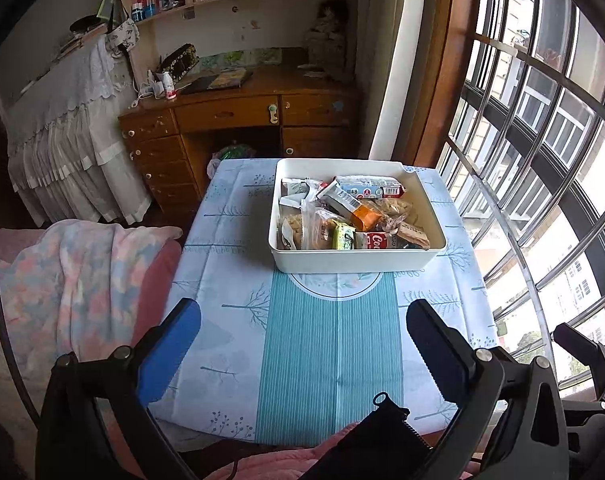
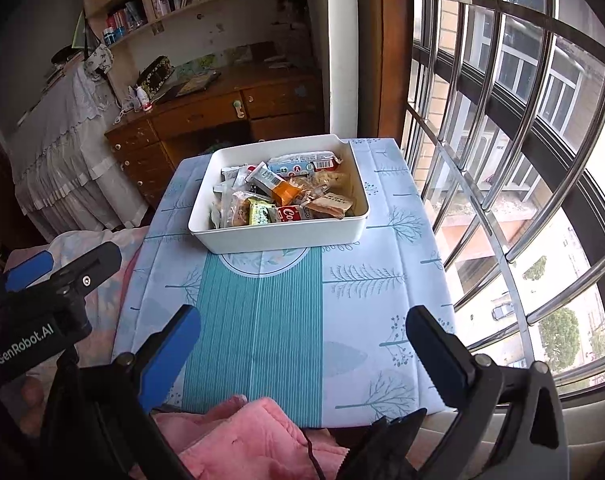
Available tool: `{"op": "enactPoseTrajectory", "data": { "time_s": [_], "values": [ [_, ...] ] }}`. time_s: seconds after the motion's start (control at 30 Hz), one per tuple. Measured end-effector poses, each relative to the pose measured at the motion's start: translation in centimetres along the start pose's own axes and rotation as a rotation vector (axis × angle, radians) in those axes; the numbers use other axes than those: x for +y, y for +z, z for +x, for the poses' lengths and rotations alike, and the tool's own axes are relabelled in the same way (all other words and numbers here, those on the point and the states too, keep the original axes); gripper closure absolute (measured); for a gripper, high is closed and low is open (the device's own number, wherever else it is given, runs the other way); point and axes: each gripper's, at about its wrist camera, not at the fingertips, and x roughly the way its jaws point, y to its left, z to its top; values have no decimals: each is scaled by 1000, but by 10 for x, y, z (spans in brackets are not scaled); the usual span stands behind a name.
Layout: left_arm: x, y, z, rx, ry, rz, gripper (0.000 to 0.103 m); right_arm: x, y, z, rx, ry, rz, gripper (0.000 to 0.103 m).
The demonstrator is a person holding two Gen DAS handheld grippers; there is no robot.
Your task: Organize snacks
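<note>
Box: white box (image 1: 356, 258) of snacks (image 1: 344, 212) sitting far on counter (image 1: 326, 344).
Left claw (image 1: 302, 320): hanging spread, empty.
Right claw (image 2: 302, 320): hanging spread, empty.

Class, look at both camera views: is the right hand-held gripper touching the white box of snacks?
Apart. In the right wrist view the right hand-held gripper stands open over bare tablecloth, with a clear stretch of cloth before the white box.

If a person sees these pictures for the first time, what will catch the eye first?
Most striking is the white bin, heaped with mixed snack packets, standing at the far middle of the table on the blue tree-print cloth. Along the right side runs a large barred window. Near the camera, the left gripper and the right gripper are both open and empty.
</note>
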Motion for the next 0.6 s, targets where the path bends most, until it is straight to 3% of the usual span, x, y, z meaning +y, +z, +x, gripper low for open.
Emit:
{"op": "enactPoseTrajectory", "data": {
  "time_s": [0.6],
  "values": [
    [-4,2,-5,-12,18,-4,1,-8,0,6,15,14,-1,0]
  ]
}}
